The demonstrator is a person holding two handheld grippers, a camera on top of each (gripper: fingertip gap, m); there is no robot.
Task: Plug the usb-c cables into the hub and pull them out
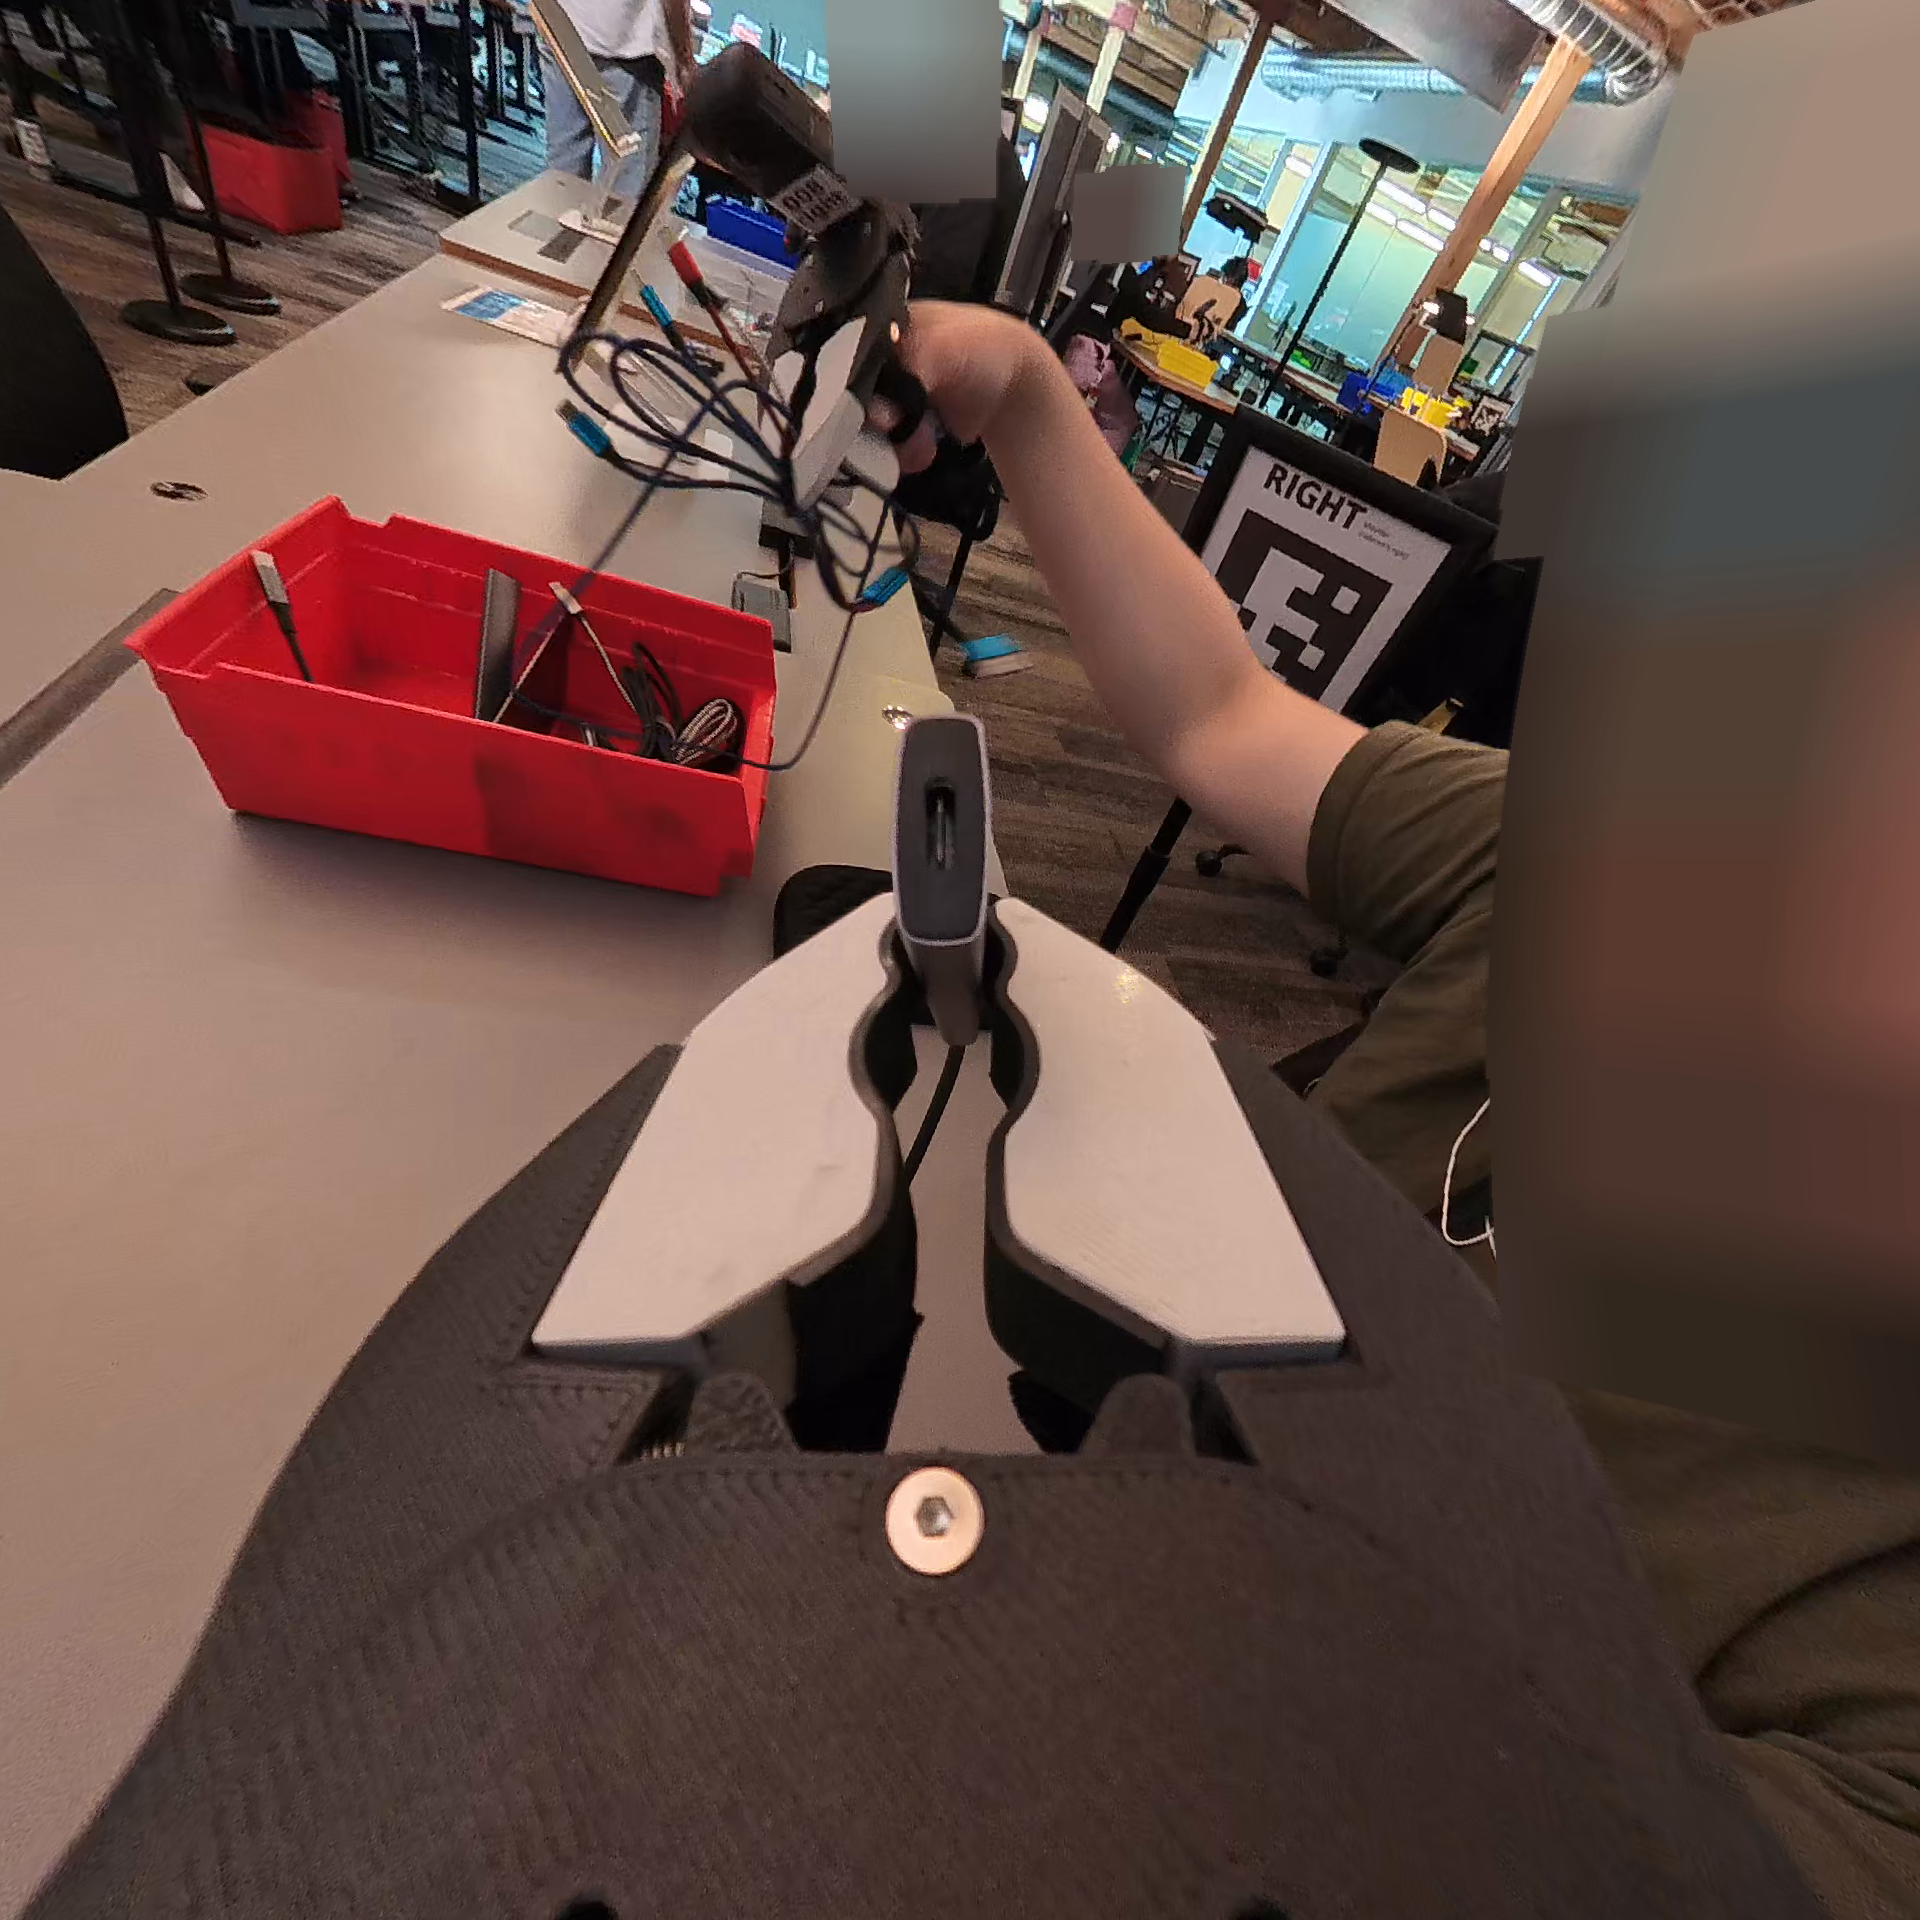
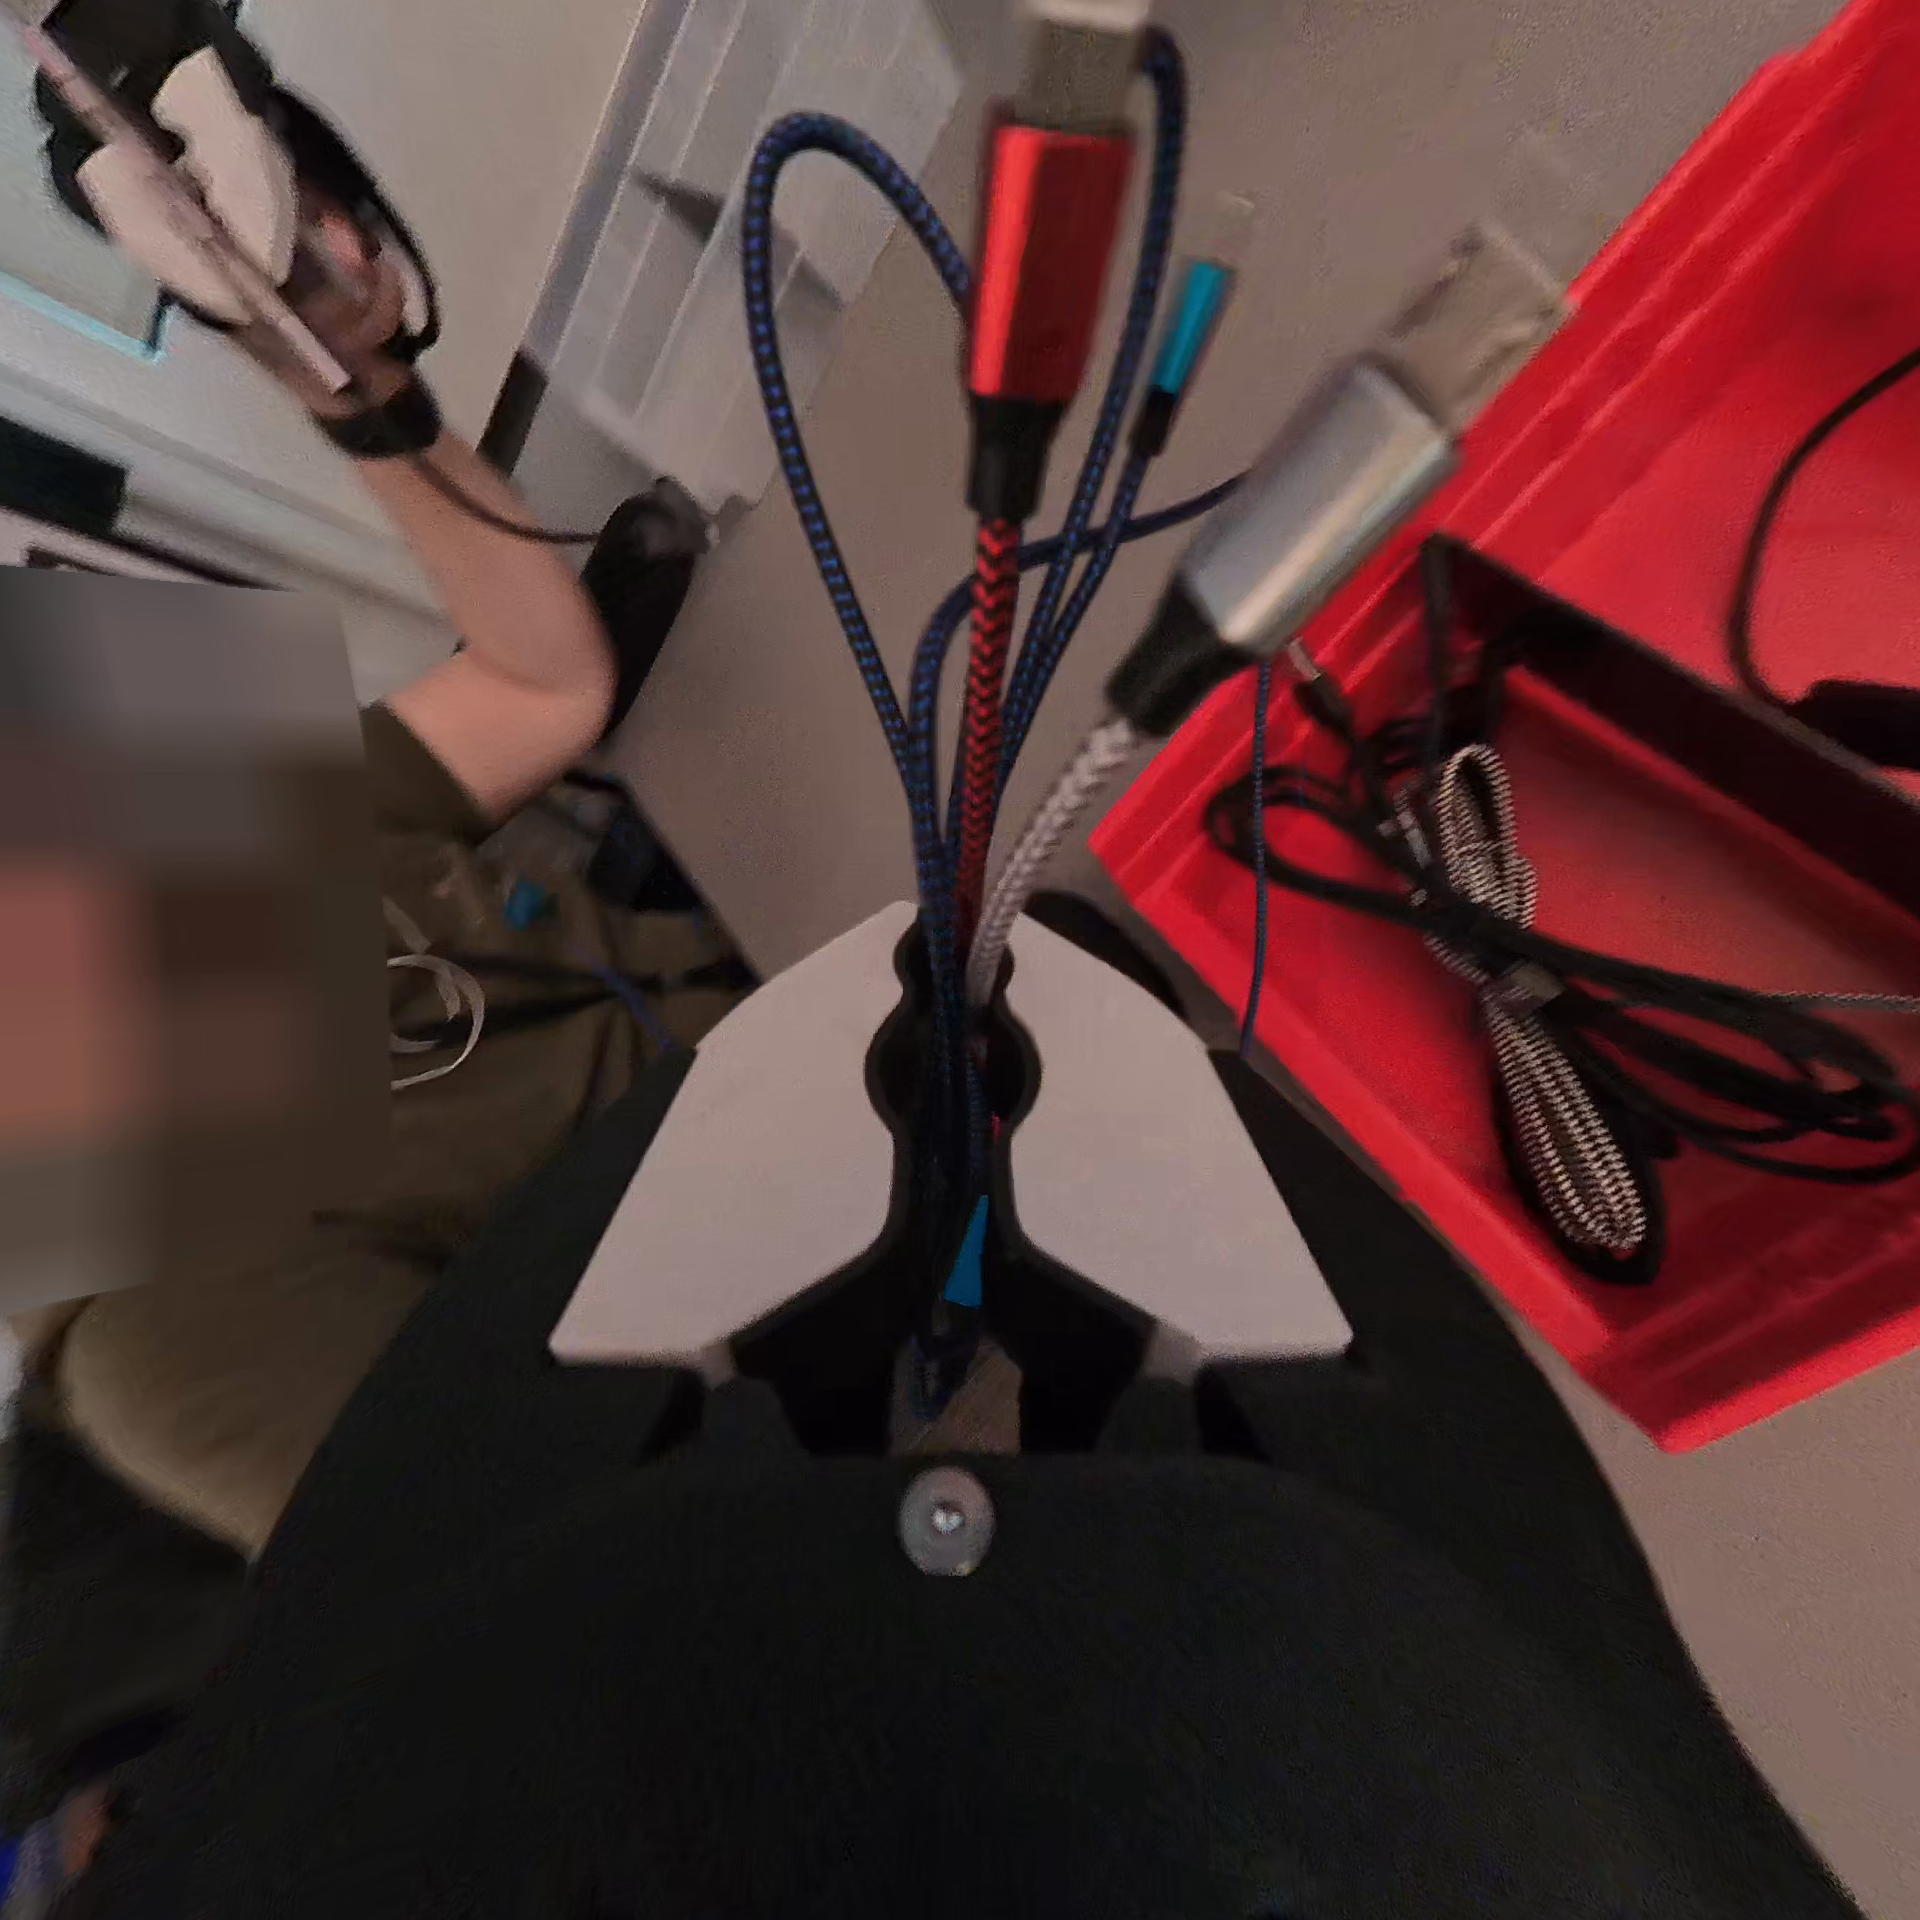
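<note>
Left wrist view: right gripper (image 1: 831,343) aloft, cables (image 1: 727,436) clamped.

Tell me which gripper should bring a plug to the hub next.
Right, probably. The right gripper already clamps the bundle of braided blue, red and silver cables, plugs pointing forward. The left gripper only steadies the slim grey hub, its empty port facing out.

So I've got a long, smooth grey table (image 1: 312,1039) here. A red plastic bin (image 1: 468,769) sits on it toward the left, loose cables inside. Farther along there's a small dark flat box (image 1: 764,601) near the right edge.
</note>
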